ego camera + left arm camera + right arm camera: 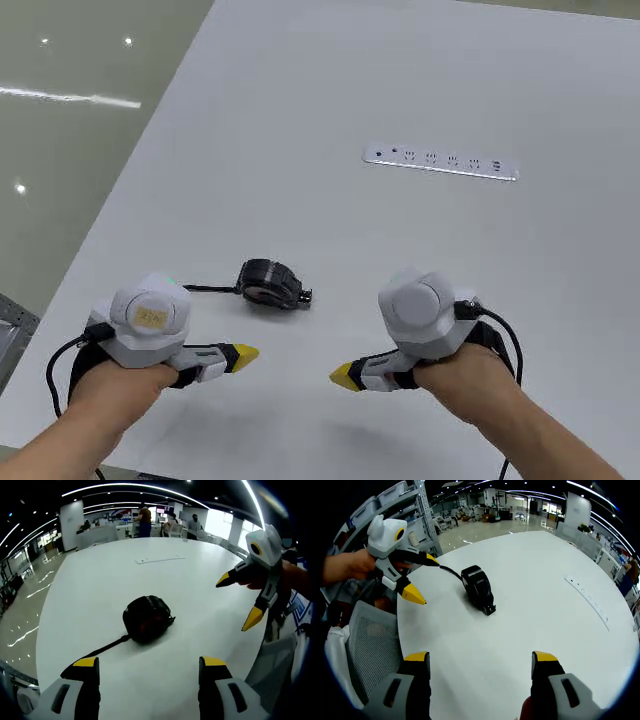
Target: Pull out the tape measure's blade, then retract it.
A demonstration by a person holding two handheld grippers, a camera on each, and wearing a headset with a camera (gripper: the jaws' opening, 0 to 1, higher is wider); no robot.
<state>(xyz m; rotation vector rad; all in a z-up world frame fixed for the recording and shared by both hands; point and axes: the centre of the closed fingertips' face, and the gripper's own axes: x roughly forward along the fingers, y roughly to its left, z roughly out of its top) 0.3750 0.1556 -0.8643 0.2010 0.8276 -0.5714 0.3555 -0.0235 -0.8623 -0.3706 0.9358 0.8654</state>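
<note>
The black tape measure [271, 284] lay on the white table [400, 80], blade in, its strap [208, 289] trailing left. It sat just ahead of the left gripper [240, 355] and ahead-left of the right gripper [345, 376]. Both grippers had their jaws spread, empty, touching nothing.

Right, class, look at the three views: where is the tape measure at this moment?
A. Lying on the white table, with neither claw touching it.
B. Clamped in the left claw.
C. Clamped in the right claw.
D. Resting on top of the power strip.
A: the tape measure lies on the white table ahead of the left claw and the right claw. Both are open, with bare table between them and it.
</note>
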